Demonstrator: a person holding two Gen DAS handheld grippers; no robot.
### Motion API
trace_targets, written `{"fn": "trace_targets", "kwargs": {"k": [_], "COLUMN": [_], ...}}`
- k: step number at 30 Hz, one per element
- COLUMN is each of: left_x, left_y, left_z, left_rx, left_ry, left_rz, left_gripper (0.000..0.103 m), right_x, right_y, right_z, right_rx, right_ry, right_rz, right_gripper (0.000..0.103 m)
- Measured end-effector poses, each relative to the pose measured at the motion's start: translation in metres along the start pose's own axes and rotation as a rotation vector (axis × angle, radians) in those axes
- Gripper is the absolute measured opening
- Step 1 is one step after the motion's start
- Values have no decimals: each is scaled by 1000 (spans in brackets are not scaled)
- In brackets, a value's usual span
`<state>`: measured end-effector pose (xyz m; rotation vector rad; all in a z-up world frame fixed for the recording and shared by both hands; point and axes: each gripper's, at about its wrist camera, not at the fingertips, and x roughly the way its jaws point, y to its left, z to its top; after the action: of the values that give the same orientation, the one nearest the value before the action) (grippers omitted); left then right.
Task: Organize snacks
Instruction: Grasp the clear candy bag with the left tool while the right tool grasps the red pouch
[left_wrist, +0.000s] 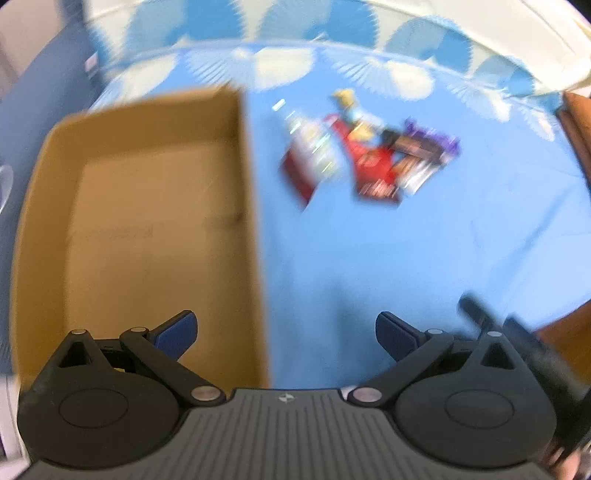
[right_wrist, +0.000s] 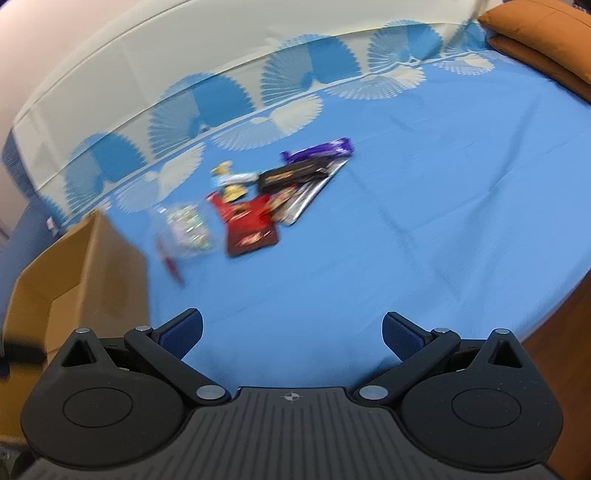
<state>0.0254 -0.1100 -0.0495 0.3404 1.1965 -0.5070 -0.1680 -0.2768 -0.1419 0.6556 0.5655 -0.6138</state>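
left gripper (left_wrist: 286, 334) hung with its jaws spread wide and nothing between them, above the near part of a bed covered by a blue sheet (left_wrist: 388, 258). its blue-padded fingertips (left_wrist: 177, 332) were sharp in the left wrist view; everything past them was motion-blurred. right gripper (right_wrist: 291, 334) was likewise wide apart and empty, over the near edge of the sheet.

cardboard box (left_wrist: 147, 229) sat open-topped at the left side of the bed, its long right wall running away from the near edge. its floor looked bare as far as the blur allowed. in the right wrist view the same box showed only as a corner at the left.

snacks (right_wrist: 266, 199) lay in a loose pile on the sheet, toward the far edge and well apart from both grippers, to the right of the box and not touching it. could pick out a red packet (right_wrist: 251, 225), a dark bar wrapper (right_wrist: 291, 175), a purple wrapper (right_wrist: 325, 147) at the far end, a silvery pack (right_wrist: 306, 195), a clear bag with pale contents (right_wrist: 188, 232) nearest the box, and a small yellow-and-blue item (right_wrist: 229, 177). packets overlapped; exact stacking could not be told. labels unreadable.

sheet's far border carried a white fan pattern (right_wrist: 266, 122). an orange cushion (right_wrist: 543, 40) sat at the far right corner.
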Motion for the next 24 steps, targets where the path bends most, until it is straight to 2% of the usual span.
{"fn": "trace_targets", "kwargs": {"k": [4,6,10,15,20,24], "left_x": [56,94,161,207,245,273], "left_y": [-40,-49,-55,-50,-41,-35], "left_z": [74,111,161,187,202,210], "left_rx": [60,51,31,5,-3,3], "left_ry": [18,38,118,189,253,306], "left_rz": [18,34,80,115,103,50], "left_gripper": [103,103,103,103,103,103], "right_x": [34,53,101,159,210,233], "right_y": [-17,-23,-16,14,42,65], "right_z": [23,34,53,61,60,55], "right_rx": [9,12,-61,-145,-198,-314], "right_ry": [-6,-7,42,93,124,39], "right_rz": [-20,-11,26,75,94,19], "right_gripper": [103,103,103,103,103,103]}}
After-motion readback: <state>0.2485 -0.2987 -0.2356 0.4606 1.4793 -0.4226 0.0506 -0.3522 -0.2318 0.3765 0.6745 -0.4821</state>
